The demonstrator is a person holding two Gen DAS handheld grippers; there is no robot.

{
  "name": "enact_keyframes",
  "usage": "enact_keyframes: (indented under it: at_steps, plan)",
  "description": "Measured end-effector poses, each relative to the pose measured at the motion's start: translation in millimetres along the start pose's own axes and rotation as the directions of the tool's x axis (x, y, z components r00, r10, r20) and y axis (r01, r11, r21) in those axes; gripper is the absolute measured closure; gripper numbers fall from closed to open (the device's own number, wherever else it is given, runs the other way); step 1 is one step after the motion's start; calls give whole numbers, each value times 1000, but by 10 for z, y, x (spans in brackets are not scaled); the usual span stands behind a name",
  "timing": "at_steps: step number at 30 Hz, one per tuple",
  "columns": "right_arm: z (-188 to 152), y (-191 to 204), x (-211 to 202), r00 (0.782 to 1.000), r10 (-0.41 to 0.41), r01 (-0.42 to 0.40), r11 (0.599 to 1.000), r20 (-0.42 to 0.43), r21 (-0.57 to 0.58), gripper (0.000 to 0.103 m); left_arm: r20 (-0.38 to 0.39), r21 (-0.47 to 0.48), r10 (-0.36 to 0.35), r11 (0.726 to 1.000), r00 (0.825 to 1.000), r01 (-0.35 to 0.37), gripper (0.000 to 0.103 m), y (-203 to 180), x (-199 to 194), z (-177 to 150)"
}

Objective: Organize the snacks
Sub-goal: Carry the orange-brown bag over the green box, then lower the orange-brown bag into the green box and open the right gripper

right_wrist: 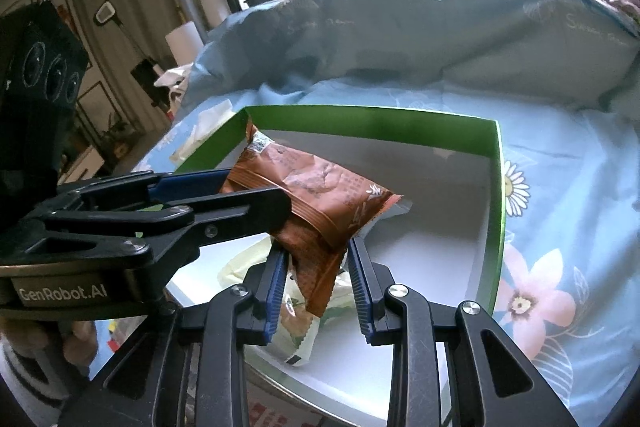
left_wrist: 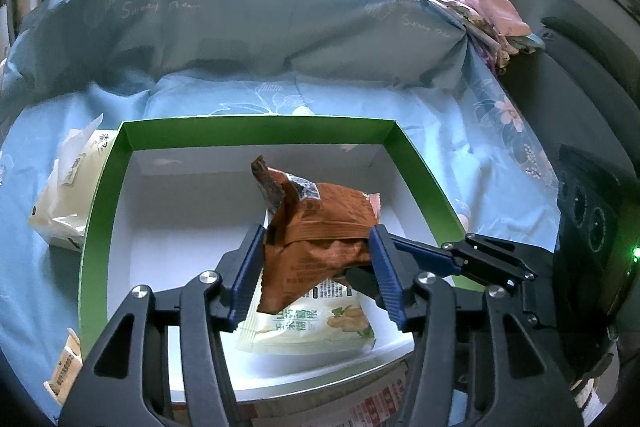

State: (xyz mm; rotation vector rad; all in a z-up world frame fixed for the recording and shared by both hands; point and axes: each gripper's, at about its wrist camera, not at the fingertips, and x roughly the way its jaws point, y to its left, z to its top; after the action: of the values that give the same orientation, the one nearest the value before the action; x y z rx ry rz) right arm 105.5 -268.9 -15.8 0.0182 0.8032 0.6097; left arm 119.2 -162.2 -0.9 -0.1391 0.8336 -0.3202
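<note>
An orange-brown snack packet (left_wrist: 320, 227) hangs above a green-walled box (left_wrist: 256, 133) with a white floor. My left gripper (left_wrist: 316, 247) is shut on the packet's sides. In the right wrist view the same packet (right_wrist: 316, 195) sits between my right gripper's (right_wrist: 316, 259) blue pads (right_wrist: 362, 287), which close on its lower end, while the left gripper's fingers (right_wrist: 224, 211) clamp it from the left. A white and green snack packet (left_wrist: 316, 327) lies on the box floor beneath; it also shows in the right wrist view (right_wrist: 296, 331).
The box (right_wrist: 494, 187) rests on a light blue floral bedsheet (left_wrist: 460, 131). A cream packet (left_wrist: 68, 203) lies left of the box, a small orange packet (left_wrist: 66, 367) at lower left. A folded blue quilt (left_wrist: 260, 27) lies behind, windows beyond.
</note>
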Motion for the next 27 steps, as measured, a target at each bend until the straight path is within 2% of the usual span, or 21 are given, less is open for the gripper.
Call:
enact_keyframes:
  at_steps: [11,17,19,21,23,27]
  plan:
    - [9,10,26,1000,-16,15,1000,-10,-10,71,-16,-10,6,1000,1000,-6,45,28,36,-10]
    - [11,11,26,1000,-16,16,1000,-9,-7,71,-19,-15,32,999,999,-32,37,50,52,-2]
    - [6,17,18,1000,-20,20,1000,-5,-11,68,-12,-12,50,999,999,-50,36,58,27,-6]
    - [-9,34,-4,999,-37,37,999,-2,-17,65,-5,-13,73,997,997,-73,28,58,0,-3]
    - [-14,48,-35,998,-61,61,998,6,-25,63,15,-11,93,996,996,-93,24,57,-64,0]
    - [-17,34,-135,994,-102,102,995,35,-14,47,46,0,142,990,989,-143,19,35,-189,-4]
